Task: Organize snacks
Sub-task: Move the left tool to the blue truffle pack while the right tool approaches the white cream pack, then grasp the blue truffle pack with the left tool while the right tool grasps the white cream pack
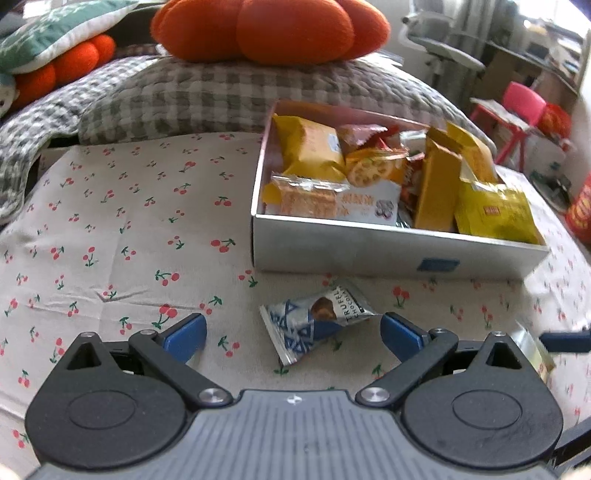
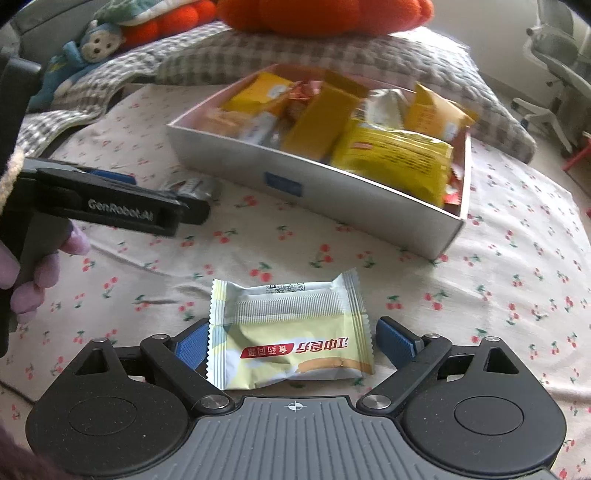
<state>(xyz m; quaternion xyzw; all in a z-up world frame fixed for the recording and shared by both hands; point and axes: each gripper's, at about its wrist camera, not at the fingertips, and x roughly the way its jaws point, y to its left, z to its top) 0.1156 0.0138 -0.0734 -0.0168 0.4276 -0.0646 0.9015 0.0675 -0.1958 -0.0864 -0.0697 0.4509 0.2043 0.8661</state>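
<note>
My left gripper (image 1: 293, 334) gapes around the truffle packet (image 1: 317, 319); my right gripper (image 2: 291, 345) gapes around the pale packet (image 2: 291, 332), snack box (image 2: 354, 199) just beyond.

Both views are lit by soft daylight coming from about 1 to 2 o'clock, where the window area (image 1: 554, 33) blows out to white. Shadows are faint and short; the box (image 1: 388, 247) drops a thin dark line along its near wall. Fisheye bending is strong, with black vignette at the corners and curved bedding (image 2: 517, 258) toward the rim. The right wrist view is smeared by motion, most at 12 o'clock over the snacks (image 2: 391, 155). The left wrist view is sharper centrally, blurred at 3 o'clock. Colours look slightly washed
</note>
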